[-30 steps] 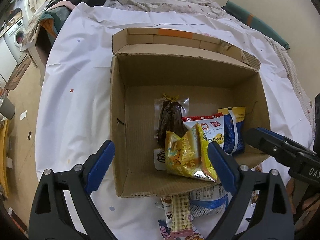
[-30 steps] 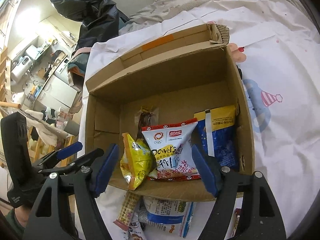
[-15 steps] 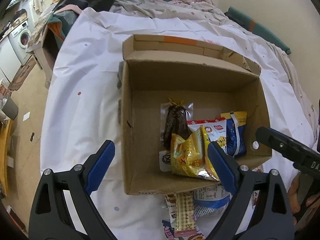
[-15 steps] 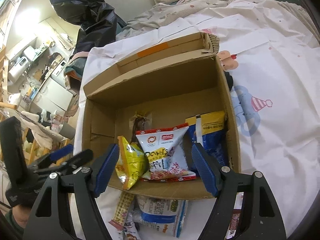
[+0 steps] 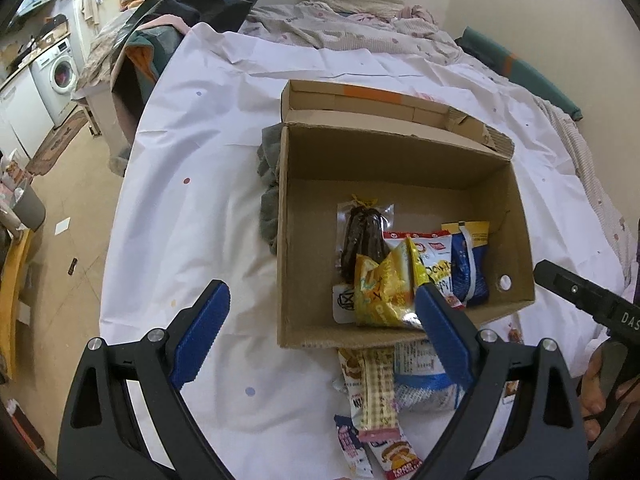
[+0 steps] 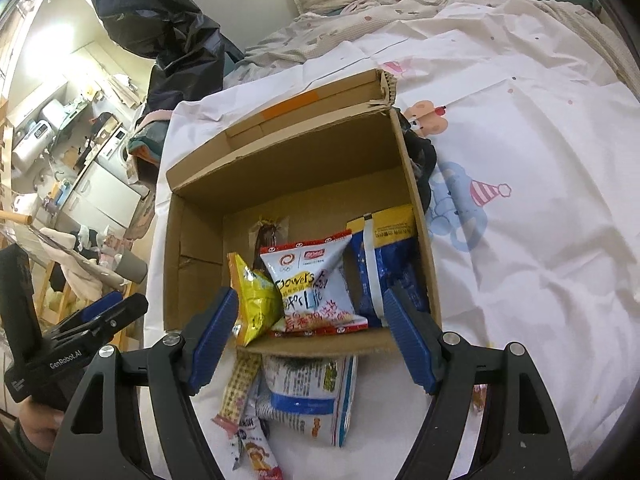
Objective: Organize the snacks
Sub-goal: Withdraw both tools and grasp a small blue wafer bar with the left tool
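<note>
Both the left claw (image 5: 320, 336) and the right claw (image 6: 308, 336) hang spread apart and empty above the bed (image 5: 180, 208). Just beyond them, the open cardboard box (image 5: 288, 240) holds a yellow snack bag (image 5: 380, 292), a white chip bag (image 6: 312, 280), a blue packet (image 6: 388, 264) and a dark vacuum-packed snack (image 5: 362, 236). More snack packets (image 6: 308, 396) lie on the sheet against the box's near wall.

"GenRobot.AI" on left tool (image 6: 100, 316); perhaps "Powers" on white snack bag (image 6: 310, 280)

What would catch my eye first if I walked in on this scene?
Probably the open brown cardboard box on the white sheet-covered bed, with bright snack bags crowded into its near corner: a crinkled yellow packet, a white-and-red bag and a blue-and-yellow one. More packets, such as a white-and-blue bag, lie outside its near wall.
</note>
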The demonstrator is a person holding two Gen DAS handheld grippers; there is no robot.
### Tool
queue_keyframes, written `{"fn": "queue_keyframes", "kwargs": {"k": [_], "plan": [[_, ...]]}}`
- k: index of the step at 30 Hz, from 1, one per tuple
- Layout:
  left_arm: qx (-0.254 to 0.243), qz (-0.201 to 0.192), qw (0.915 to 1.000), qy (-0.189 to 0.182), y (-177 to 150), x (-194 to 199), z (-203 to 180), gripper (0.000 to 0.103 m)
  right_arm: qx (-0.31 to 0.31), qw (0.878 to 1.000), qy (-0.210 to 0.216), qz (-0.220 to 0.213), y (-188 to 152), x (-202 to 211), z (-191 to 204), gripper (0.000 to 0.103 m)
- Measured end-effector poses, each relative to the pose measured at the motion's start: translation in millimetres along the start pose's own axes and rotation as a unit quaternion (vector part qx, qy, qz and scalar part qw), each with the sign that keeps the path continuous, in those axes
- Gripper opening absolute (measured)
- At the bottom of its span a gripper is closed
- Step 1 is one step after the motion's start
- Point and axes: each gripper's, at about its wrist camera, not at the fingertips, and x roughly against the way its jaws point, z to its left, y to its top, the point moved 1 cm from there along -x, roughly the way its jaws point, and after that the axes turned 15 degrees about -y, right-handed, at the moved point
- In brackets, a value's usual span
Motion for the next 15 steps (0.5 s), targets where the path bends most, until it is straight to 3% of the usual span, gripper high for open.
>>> {"fn": "queue_keyframes", "kwargs": {"k": [8, 15], "plan": [[0.018, 0.013, 0.9997, -0.002, -20, 9, 2, 0.092, 0.012, 1.0, -0.012, 0.004, -12, 17, -3, 0.078], [0.047, 0.027, 0.9985, -0.006, -36, 13, 9, 0.092, -0.022, 0.999, 0.0, 0.031, -33, 21, -14, 0.082]]}}
